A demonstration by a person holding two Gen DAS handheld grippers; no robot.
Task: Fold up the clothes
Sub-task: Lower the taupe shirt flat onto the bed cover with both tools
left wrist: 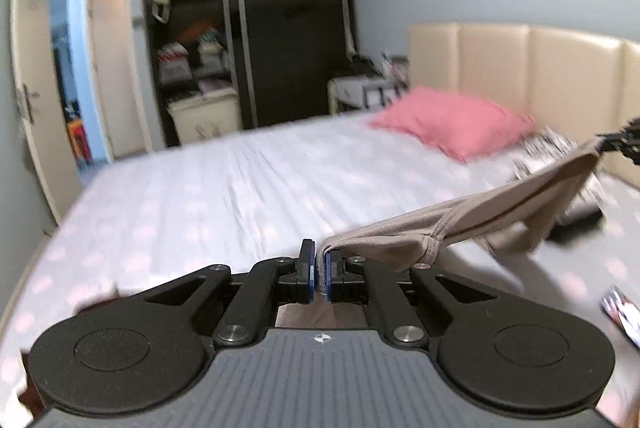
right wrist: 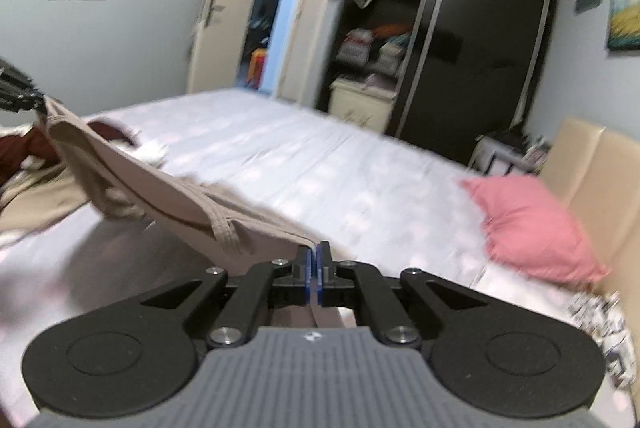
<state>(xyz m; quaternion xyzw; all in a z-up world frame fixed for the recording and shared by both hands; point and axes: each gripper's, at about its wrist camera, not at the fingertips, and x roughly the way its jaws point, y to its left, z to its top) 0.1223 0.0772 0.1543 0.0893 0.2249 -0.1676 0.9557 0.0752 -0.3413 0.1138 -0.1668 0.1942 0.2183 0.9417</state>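
Left tool [left wrist: 319, 270]: clamped on one corner of a beige garment [left wrist: 492, 211]. Right tool [right wrist: 313, 268]: clamped on the opposite corner, cloth pinched between the blue pads.

Garment: stretched as a band between the two tools, hanging just above the bed [left wrist: 224, 187], middle sagging, seams bunched.

Risks: thin pinch at each corner may slip if the tools pull apart; slack middle may land creased or doubled under, spoiling the fold; drape may drag onto the other clothes [right wrist: 28, 155] lying nearby.

Surroundings: pink pillow [left wrist: 452, 121] well apart, wardrobe beyond.

Pillow [left wrist: 454, 121] on bed [left wrist: 240, 179], before headboard [left wrist: 520, 63]
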